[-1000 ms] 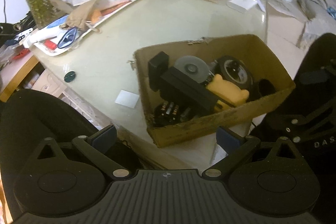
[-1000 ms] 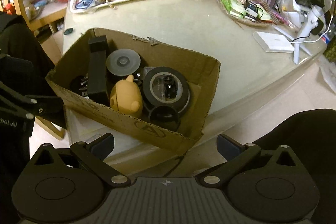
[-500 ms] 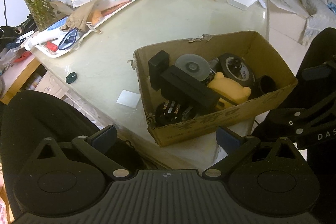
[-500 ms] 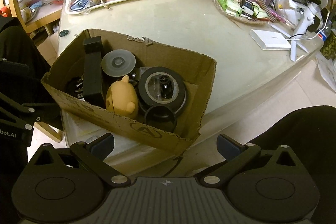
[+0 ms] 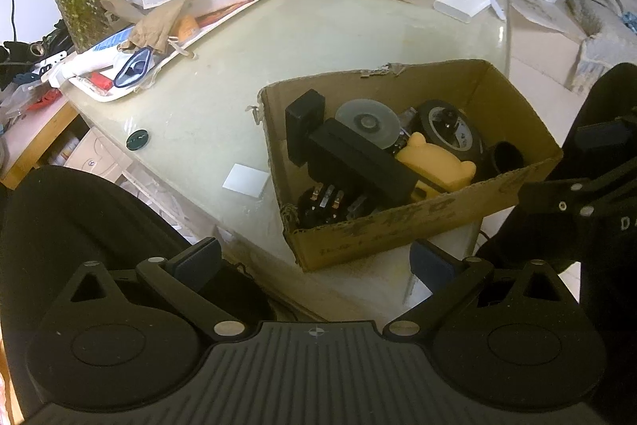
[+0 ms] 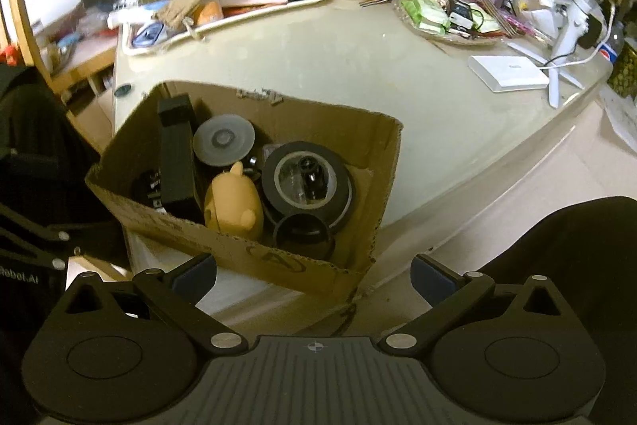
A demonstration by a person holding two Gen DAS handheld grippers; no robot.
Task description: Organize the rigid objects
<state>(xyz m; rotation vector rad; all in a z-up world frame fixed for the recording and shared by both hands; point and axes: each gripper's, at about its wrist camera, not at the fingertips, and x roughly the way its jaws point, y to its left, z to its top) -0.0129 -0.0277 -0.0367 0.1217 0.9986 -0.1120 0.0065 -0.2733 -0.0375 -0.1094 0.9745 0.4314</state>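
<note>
Both cameras have crept a bit closer to the cardboard box (image 5: 418, 226) than they were a second ago, and nothing inside it has shifted.

The box sits at the near corner of the pale table (image 5: 318, 38). Hard things are piled in it: a long black block (image 5: 360, 162), a small black box (image 5: 304, 130) standing on end behind it, a grey disc (image 5: 368, 120), a yellow bear toy (image 5: 436, 160), a big roll of black tape (image 6: 306, 180), a little black ring (image 6: 300, 234) and some small dark parts (image 5: 330, 202) in the near corner. The bear leans on the long block. The tape roll touches the bear and the little ring.

The left gripper (image 5: 314, 261) hangs just in front of the box with its jaws wide apart and nothing between them. The right gripper (image 6: 314, 271) hangs by the other near corner, jaws also spread wide and bare.

I can't tell if the things have just been packed in or are about to be lifted out; it would look the same both ways.

If a gripper goes in, it should come straight down from above, because the walls are tall and floppy. The bear looks the easiest to pinch, across its round body. The disc lies flat and would be hard to get under. It should go slowly, because leaning things may tip.
</note>
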